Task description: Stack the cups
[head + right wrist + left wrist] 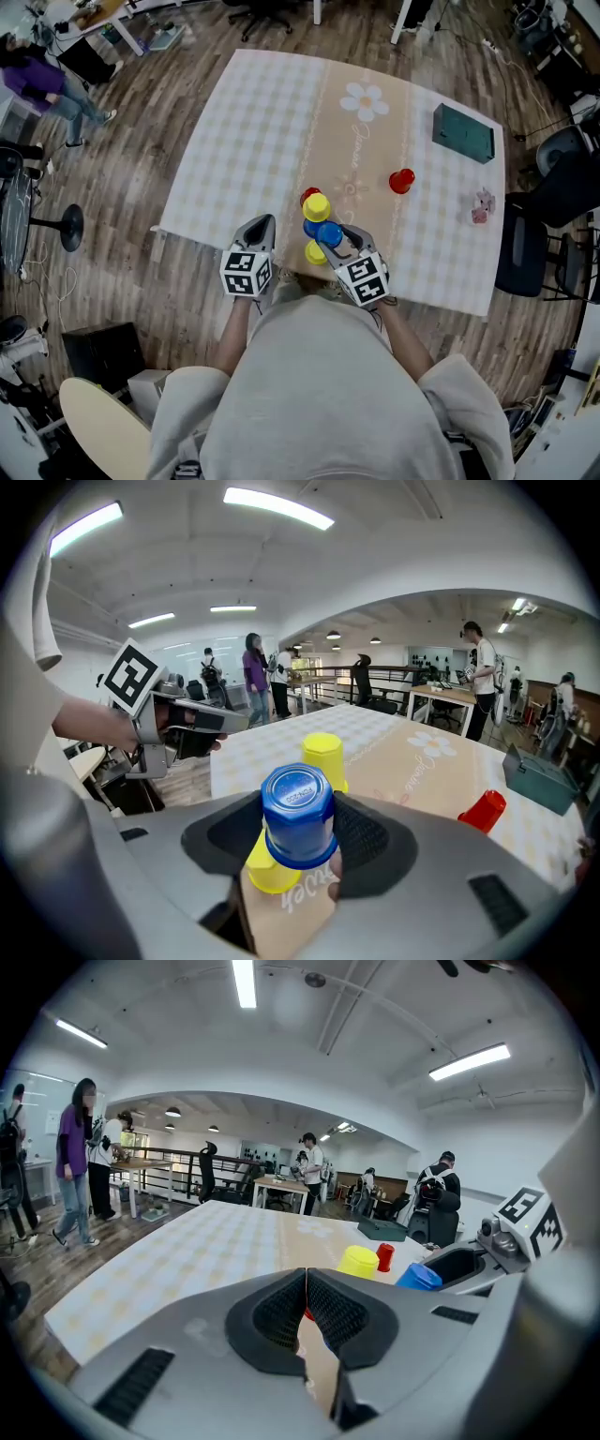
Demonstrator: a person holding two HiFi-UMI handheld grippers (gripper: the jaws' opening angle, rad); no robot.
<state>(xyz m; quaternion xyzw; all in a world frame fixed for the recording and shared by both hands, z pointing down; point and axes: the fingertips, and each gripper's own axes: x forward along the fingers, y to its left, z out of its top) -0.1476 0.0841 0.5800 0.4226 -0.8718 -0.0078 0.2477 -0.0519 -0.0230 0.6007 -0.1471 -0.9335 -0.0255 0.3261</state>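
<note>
My right gripper (335, 238) is shut on an upside-down blue cup (298, 814), held right over an upside-down yellow cup (269, 871) near the table's front edge. The same blue cup (329, 233) and yellow cup (316, 252) show in the head view. Just beyond stand a second yellow cup (317, 206), a red cup (307, 194) and another blue cup (309, 226), close together. A lone red cup (401, 181) stands further right. My left gripper (263, 225) is shut and empty, left of the cluster, over the front edge.
A checked tablecloth (253, 141) covers the table. A dark green box (463, 133) lies at the far right and a small pink object (482, 206) sits near the right edge. Office chairs (525, 253) stand right of the table. People stand in the room beyond.
</note>
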